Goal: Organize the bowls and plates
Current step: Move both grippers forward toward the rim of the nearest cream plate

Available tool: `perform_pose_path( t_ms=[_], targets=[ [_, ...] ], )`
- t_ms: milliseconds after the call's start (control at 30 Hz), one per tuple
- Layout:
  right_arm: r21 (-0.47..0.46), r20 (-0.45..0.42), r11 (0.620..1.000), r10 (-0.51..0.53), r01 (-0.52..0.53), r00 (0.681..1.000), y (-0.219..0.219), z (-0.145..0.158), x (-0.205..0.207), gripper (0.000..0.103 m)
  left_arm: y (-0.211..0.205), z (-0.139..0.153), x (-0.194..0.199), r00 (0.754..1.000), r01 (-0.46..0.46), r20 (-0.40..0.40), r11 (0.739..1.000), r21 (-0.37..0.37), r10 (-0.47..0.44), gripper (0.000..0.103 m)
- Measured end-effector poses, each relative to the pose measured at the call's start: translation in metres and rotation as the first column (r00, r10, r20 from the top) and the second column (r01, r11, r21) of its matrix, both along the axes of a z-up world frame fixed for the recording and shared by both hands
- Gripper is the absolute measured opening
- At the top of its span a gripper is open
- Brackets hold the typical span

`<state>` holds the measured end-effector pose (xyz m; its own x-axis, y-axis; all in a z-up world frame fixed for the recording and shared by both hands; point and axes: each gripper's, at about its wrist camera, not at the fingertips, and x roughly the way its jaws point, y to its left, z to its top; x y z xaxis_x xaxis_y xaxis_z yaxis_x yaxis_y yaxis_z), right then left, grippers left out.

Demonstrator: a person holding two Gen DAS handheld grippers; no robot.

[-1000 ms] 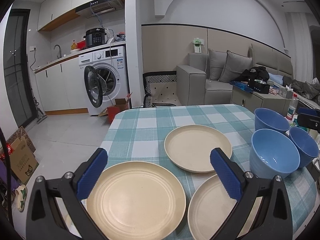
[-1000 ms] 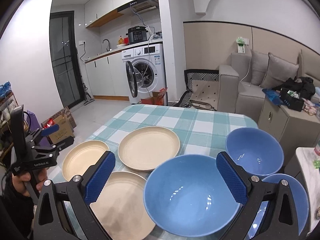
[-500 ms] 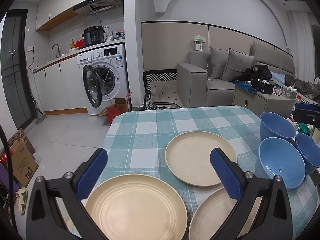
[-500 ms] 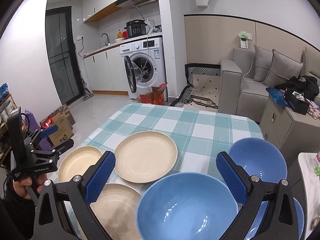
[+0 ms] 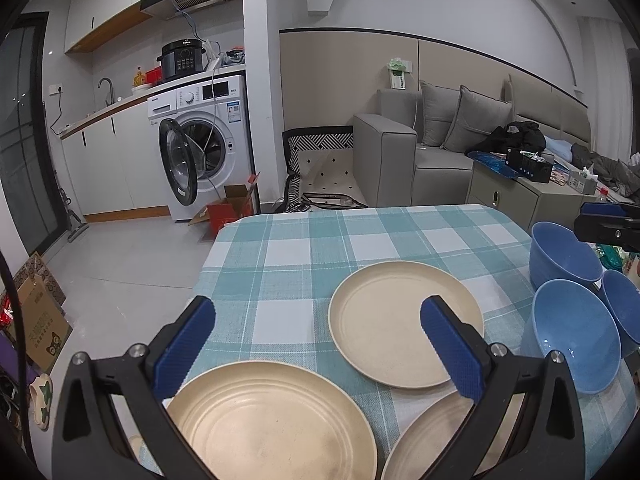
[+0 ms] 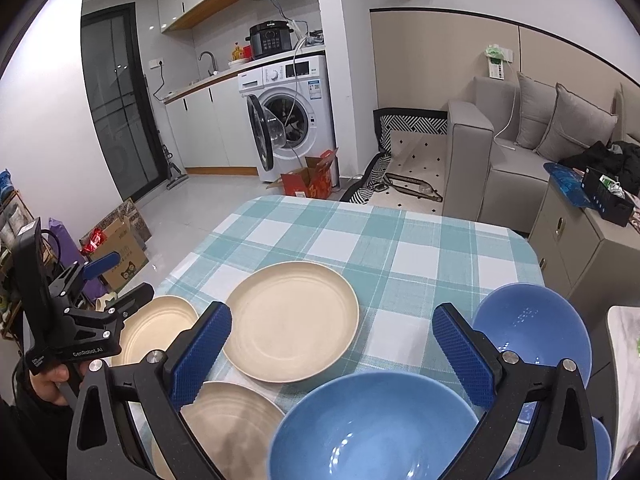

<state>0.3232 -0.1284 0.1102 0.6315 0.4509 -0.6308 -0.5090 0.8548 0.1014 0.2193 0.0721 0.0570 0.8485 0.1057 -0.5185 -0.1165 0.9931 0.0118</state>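
Note:
Three beige plates and three blue bowls lie on a teal checked table [image 5: 304, 248]. My left gripper [image 5: 316, 320] hovers open over the near-left plate [image 5: 272, 420], with the middle plate [image 5: 404, 320] ahead and a third plate [image 5: 432, 440] at lower right. The bowls [image 5: 576, 332] [image 5: 560, 252] [image 5: 624, 304] cluster at the right. My right gripper [image 6: 332, 320] is open and empty above the nearest bowl [image 6: 372, 428]. A second bowl [image 6: 528, 328] sits beyond it, and a third bowl [image 6: 600, 452] is mostly hidden. The middle plate [image 6: 292, 320] lies ahead.
A grey sofa [image 5: 420, 156] and a low cabinet [image 5: 520, 196] stand past the table's far right. A washing machine [image 5: 200, 140] with its door open and a red box [image 5: 228, 212] sit on the floor beyond. A hand [image 6: 48, 380] holds the left gripper [image 6: 124, 276] at the table's left edge.
Both grippers have lifted or drawn back a little, so the dishes sit lower in each view. The plates and bowls have not moved, and both grippers stay open.

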Motion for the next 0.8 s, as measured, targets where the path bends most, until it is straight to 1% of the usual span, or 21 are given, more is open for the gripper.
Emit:
perform_pose_path(
  t_ms=[333,567,700,800],
  targets=[
    [-0.042,-0.044,0.999,-0.008,0.006,0.999,0.008,-0.01,0.025,0.103,0.002,-0.01,0.023,0.999,-0.003,-0.051,1.0,0.004,0.004,0.103],
    [-0.093,-0.103,0.995,-0.031,0.021,0.994,0.018,-0.028,0.049,0.103,0.002,-0.023,0.042,0.994,-0.007,-0.113,1.0,0.017,0.008,0.103],
    [-0.116,-0.146,0.993,-0.04,0.023,0.988,0.023,-0.039,0.062,0.103,0.004,-0.031,0.051,0.989,-0.006,-0.147,1.0,0.005,0.006,0.103],
    [-0.132,-0.159,0.991,-0.039,0.018,0.987,0.029,-0.044,0.068,0.103,0.005,-0.036,0.057,0.986,-0.01,-0.166,1.0,0.004,0.01,0.103]
  ],
)
